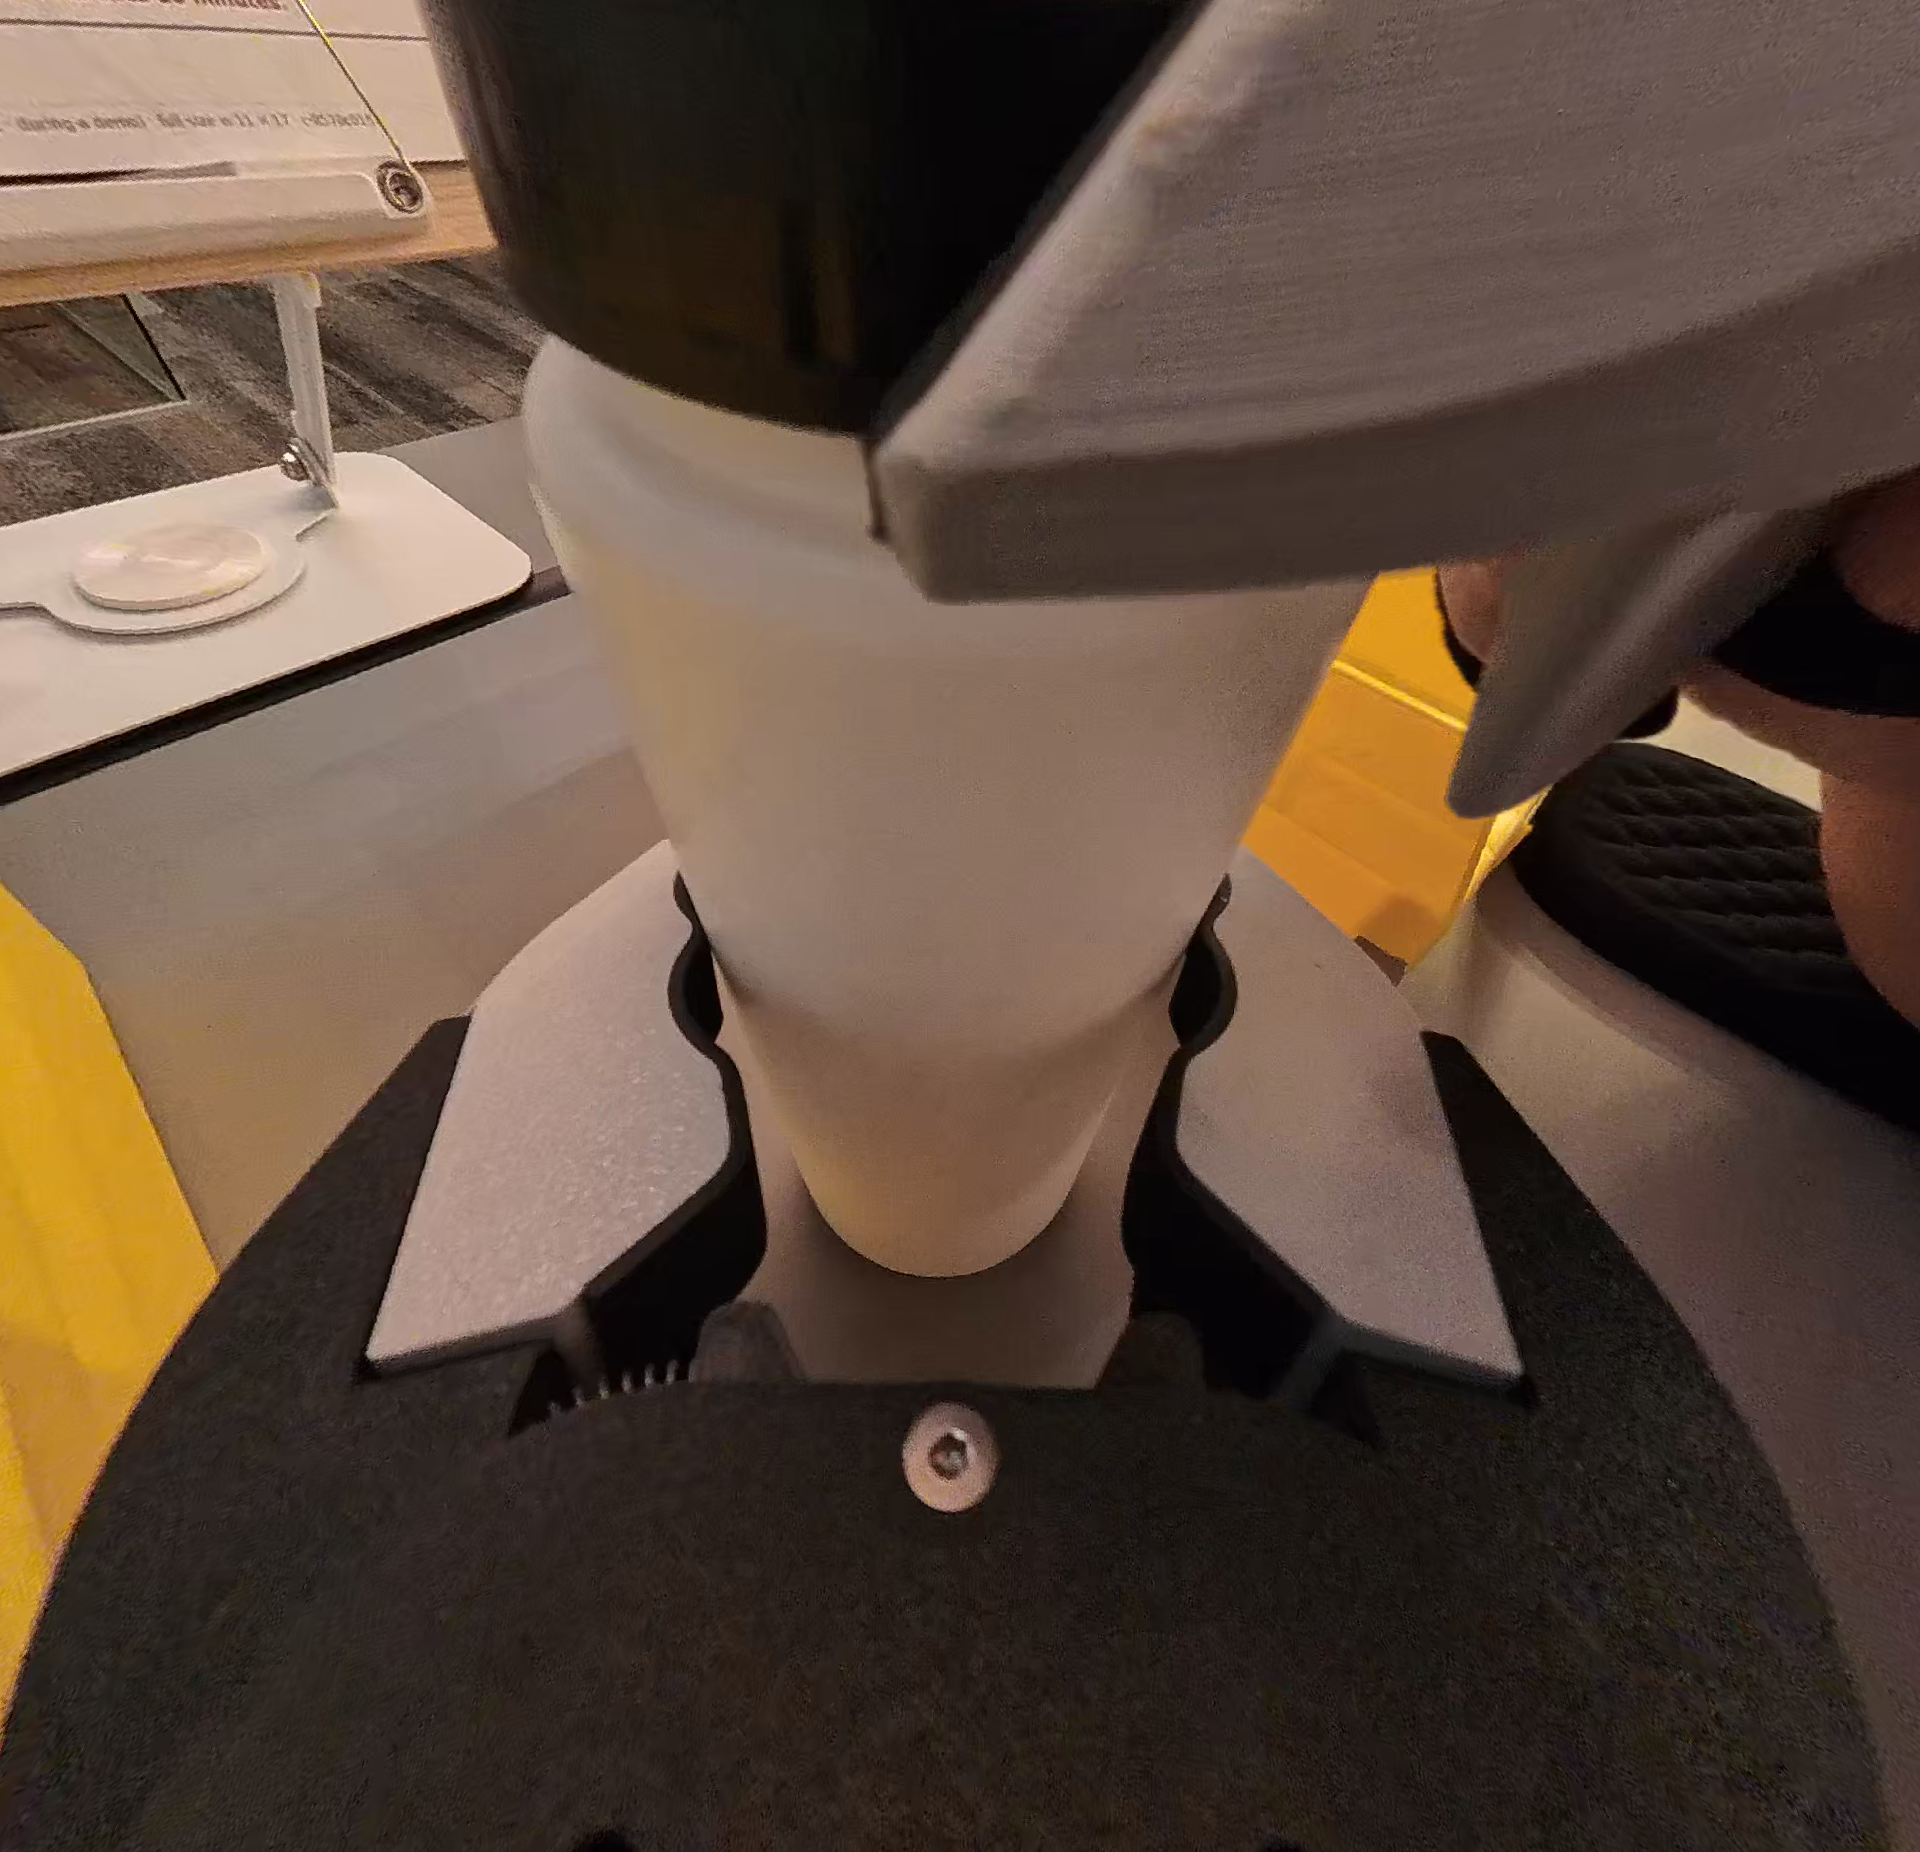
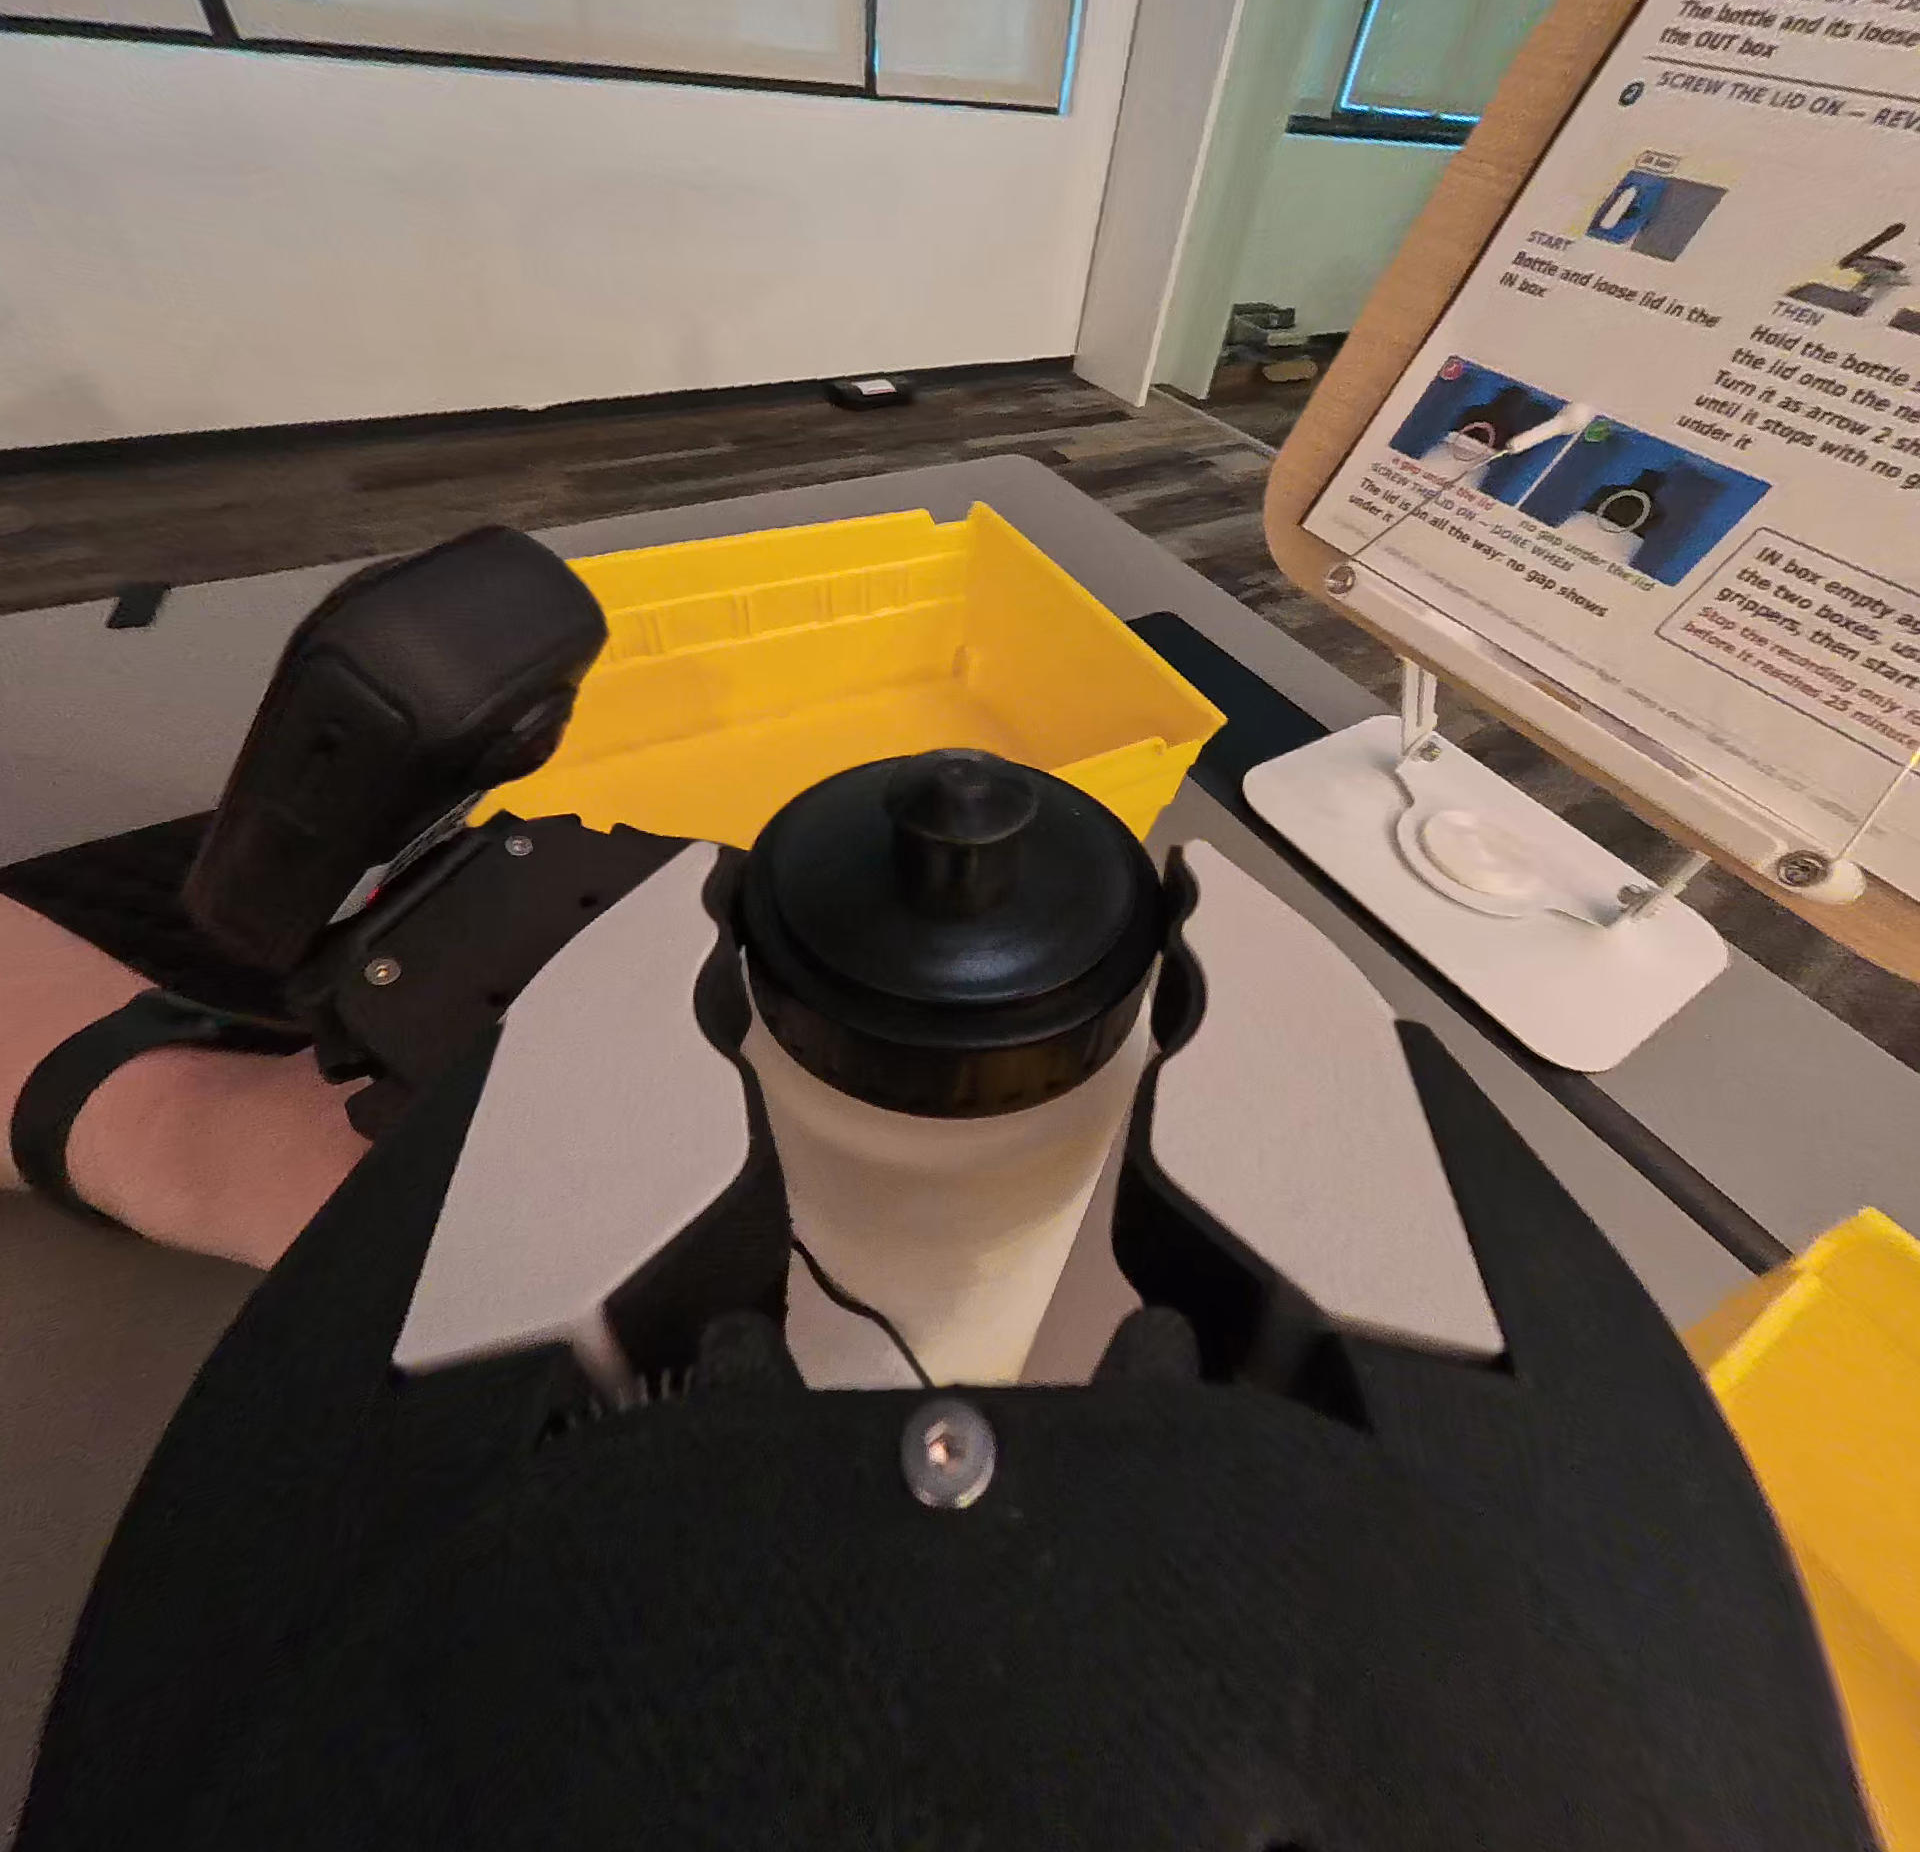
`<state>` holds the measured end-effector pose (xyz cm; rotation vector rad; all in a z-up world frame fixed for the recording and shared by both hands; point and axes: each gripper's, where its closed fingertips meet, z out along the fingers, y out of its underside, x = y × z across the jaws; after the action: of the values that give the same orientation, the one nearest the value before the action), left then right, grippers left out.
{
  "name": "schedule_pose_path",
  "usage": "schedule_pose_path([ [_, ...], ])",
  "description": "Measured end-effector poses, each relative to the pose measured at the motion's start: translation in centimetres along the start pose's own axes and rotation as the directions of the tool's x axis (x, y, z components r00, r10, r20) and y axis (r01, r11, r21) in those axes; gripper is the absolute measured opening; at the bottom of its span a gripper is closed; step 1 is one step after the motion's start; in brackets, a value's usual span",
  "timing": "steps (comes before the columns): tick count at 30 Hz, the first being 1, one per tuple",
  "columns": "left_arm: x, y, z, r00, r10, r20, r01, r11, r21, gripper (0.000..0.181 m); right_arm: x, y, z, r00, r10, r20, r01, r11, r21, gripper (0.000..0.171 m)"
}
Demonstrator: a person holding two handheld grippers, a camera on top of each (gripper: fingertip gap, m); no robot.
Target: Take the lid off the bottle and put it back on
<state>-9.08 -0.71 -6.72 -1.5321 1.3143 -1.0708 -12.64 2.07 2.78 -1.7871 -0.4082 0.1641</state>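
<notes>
We see the lid seated on the bottle; left tool pinches the bottle, right tool pinches the lid; which stage, we cannot tell.

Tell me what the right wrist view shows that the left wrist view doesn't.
Only the right wrist view shows the lid's top with its spout and an open yellow box behind it. Only the left wrist view shows the bottle's base, with the left gripper shut low on the body. Both show the white bottle, the right gripper on the lid, and the sign stand.
</notes>
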Motion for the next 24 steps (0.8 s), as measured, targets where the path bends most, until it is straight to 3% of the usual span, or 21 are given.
schedule_pose_path([
  [2, -0.1, 0.0, 0.0, 1.000, 0.006, 0.004, -0.006, 1.000, 0.002, 0.086, -0.1, 0.1, -0.1, 0.999, -0.023, 0.036, 0.024, 0.999, -0.022, 0.078],
  [6, 0.1, -0.1, 0.2, 0.999, 0.016, -0.035, -0.016, 1.000, 0.006, 0.086, -0.6, 0.8, -1.1, 0.959, -0.075, 0.275, 0.094, 0.994, -0.055, 0.086],
  [9, 0.8, -0.1, 0.5, 0.996, 0.043, -0.083, -0.042, 0.999, 0.013, 0.086, -0.3, 0.4, -1.8, 0.935, -0.077, 0.347, 0.083, 0.997, 0.000, 0.077],
  [14, 0.5, 0.0, 0.4, 0.997, 0.046, -0.056, -0.046, 0.999, 0.000, 0.086, 0.0, 0.3, -1.7, 0.946, -0.058, 0.319, 0.066, 0.998, -0.013, 0.073],
  [21, -1.4, 0.0, -0.2, 0.998, 0.015, 0.067, -0.014, 1.000, -0.011, 0.086, 0.4, -0.2, -0.1, 1.000, -0.006, -0.024, 0.007, 1.000, 0.026, 0.073],
  [24, -1.3, 0.0, -0.1, 0.998, 0.017, 0.053, -0.017, 1.000, -0.008, 0.086, 0.2, -0.1, -0.3, 0.996, -0.048, 0.072, 0.048, 0.999, -0.004, 0.073],
])
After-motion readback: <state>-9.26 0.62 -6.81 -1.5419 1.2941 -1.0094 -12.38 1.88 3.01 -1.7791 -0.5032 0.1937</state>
